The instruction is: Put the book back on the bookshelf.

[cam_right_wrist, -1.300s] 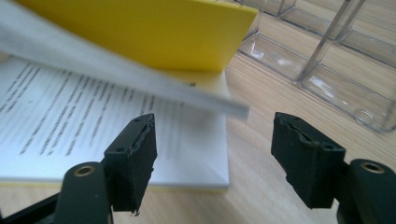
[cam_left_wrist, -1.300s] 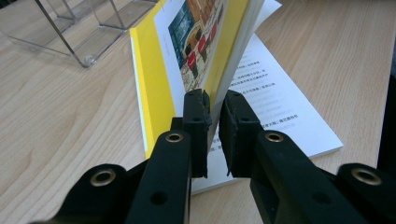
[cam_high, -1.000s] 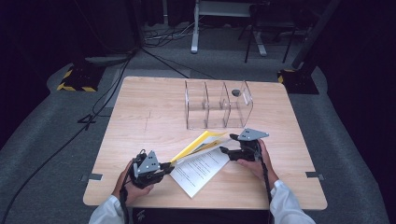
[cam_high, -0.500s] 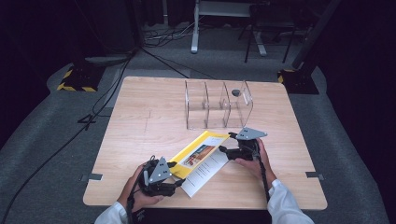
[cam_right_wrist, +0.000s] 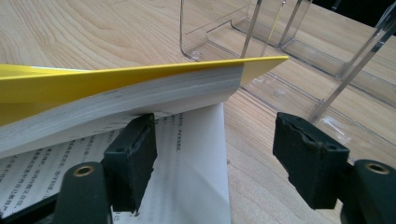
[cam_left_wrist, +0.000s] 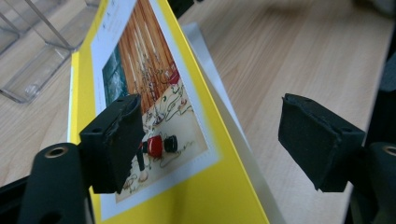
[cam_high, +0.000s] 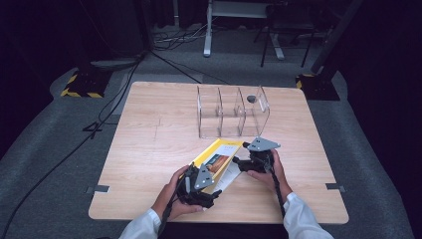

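A yellow book [cam_high: 217, 158] with a picture on its cover lies half open on the table [cam_high: 149, 149], the cover raised over a white printed page [cam_right_wrist: 187, 154]. My left gripper [cam_high: 211, 174] is at the book's near left corner. Its jaws have just been opening and now stand wide, with the tilted cover [cam_left_wrist: 187, 154] between them, untouched by the pads. My right gripper [cam_high: 238, 162] sits at the book's right edge. Its jaws have just closed a little but are open, with the page block [cam_right_wrist: 140, 100] just above the left one [cam_right_wrist: 133, 158].
A clear acrylic organizer [cam_high: 231, 112] with several upright dividers stands just beyond the book, a small dark thing at its far right end [cam_high: 251, 98]. Its walls [cam_right_wrist: 289, 42] rise close ahead of my right gripper. Bare wood lies to the left.
My left gripper moved right along the front of the table to the book and its jaws opened. The book went from an open white spread to cover-up. The right gripper stayed.
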The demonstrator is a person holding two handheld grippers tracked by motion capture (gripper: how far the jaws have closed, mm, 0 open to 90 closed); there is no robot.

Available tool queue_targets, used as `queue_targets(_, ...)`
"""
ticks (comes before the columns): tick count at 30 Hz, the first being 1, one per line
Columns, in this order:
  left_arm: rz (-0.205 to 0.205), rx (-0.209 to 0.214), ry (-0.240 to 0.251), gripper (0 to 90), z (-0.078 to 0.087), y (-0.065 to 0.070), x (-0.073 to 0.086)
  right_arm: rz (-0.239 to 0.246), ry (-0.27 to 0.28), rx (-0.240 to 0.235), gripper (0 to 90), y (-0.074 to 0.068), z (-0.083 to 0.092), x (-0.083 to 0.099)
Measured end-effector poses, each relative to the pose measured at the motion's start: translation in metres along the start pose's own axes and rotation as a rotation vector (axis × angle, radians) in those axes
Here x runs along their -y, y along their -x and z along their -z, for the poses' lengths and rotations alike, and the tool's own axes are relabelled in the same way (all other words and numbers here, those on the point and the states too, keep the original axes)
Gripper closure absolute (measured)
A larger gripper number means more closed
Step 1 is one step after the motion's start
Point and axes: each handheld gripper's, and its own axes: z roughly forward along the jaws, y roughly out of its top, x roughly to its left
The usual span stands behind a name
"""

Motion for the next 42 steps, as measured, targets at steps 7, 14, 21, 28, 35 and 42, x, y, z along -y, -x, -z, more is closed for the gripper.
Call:
queue_targets(7,-0.004,-0.050,-0.075,28.5,-0.015,0.003,-0.004,0.006,0.017,-0.017,32.4,-0.001,0.004,0.000)
queue_targets(14,0.038,-0.079,-0.054,23.8,-0.017,0.002,-0.004,0.007,0.032,-0.028,35.4,-0.004,0.005,-0.002)
queue_targets(21,0.035,-0.070,-0.055,26.1,-0.019,0.003,-0.007,0.016,0.045,-0.038,36.8,-0.007,0.006,-0.004)
queue_targets(28,0.017,-0.119,-0.020,45.7,-0.010,0.005,-0.006,0.022,0.044,-0.040,36.9,-0.009,0.008,-0.004)
queue_targets(35,0.032,-0.120,-0.064,35.6,-0.012,0.002,-0.007,0.025,0.065,-0.066,36.9,-0.014,0.008,-0.008)
queue_targets(42,0.061,-0.106,-0.068,23.9,-0.017,0.002,-0.008,0.027,0.071,-0.062,37.5,-0.020,0.009,-0.010)
